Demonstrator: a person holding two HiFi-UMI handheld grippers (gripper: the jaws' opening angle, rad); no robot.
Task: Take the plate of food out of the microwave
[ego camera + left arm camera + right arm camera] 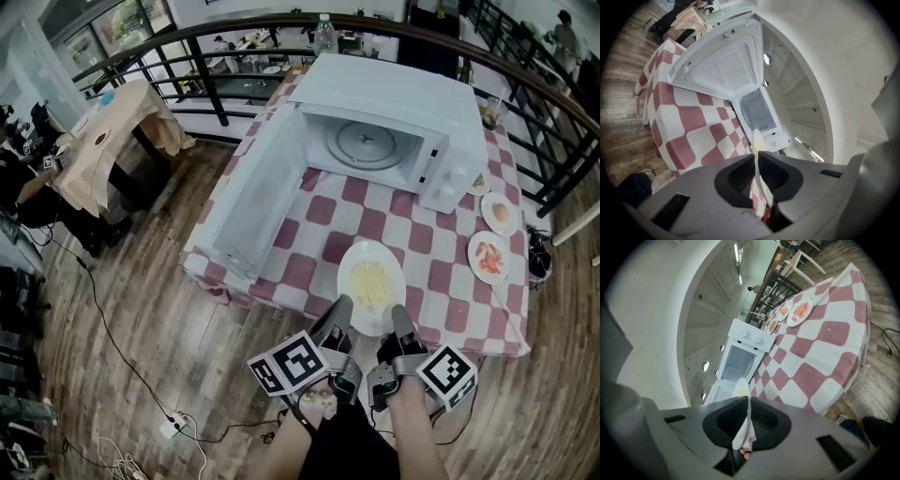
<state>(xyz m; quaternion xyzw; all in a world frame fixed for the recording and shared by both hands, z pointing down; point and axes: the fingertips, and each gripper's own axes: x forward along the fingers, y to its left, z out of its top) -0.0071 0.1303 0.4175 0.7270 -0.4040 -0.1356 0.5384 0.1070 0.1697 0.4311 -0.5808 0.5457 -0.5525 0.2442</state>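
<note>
left gripper (pixel 339 314) and right gripper (pixel 401 321) each pinch the near rim of the plate (pixel 371 281). the microwave (pixel 394 103) behind stands open

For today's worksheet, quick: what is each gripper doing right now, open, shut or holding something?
Left gripper: shut on the plate's rim.
Right gripper: shut on the plate's rim too.

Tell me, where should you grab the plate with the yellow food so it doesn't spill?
Grab the plate by its thin bare rim, coming in level from the near edge of the table. The yellow food sits in the middle, so the rim is clear, and it is slim enough for the jaws. The left gripper and right gripper are both clamped there, side by side.
</note>
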